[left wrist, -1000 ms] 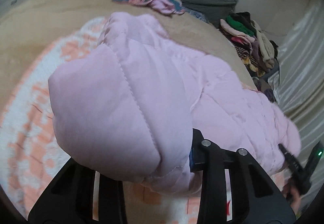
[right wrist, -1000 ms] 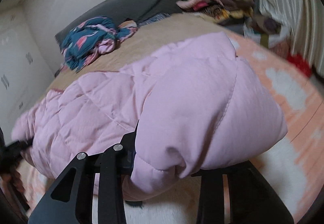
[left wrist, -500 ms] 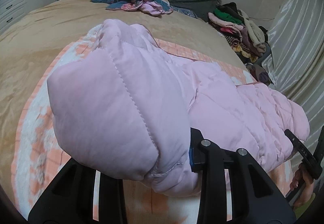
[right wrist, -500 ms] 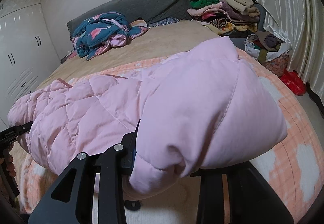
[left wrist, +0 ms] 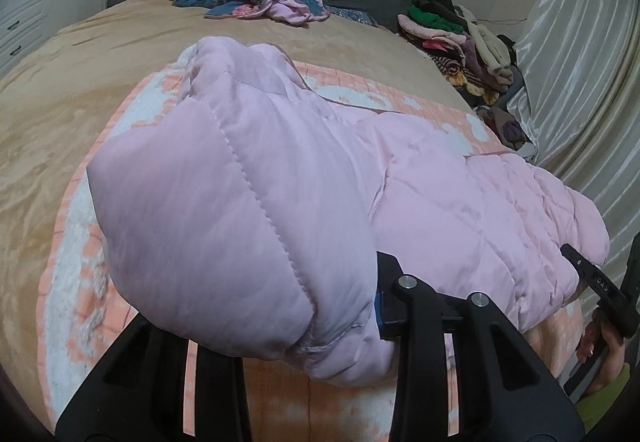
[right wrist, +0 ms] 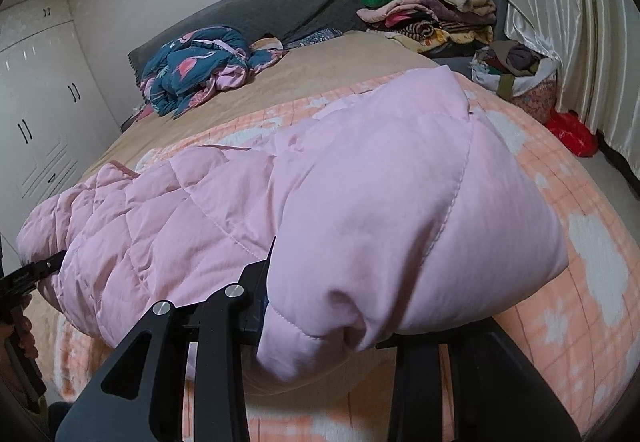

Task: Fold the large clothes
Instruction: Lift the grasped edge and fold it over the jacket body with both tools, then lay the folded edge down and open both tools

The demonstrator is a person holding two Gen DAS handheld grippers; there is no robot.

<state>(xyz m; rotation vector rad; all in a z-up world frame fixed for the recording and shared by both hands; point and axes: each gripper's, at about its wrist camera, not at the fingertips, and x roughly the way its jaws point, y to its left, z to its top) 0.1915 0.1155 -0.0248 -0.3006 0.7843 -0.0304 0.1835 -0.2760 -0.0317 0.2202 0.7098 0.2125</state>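
Pink quilted puffer jacket (left wrist: 248,202) stretched over my peach checked blanket (right wrist: 580,282), left gripper (left wrist: 304,338) clenching one end; right gripper (right wrist: 320,334) clenching the other

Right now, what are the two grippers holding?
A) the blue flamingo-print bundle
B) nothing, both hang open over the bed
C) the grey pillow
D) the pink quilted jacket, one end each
D: the left gripper and the right gripper are each clamped on a puffy end of the pink jacket, which stretches between them over the bed.
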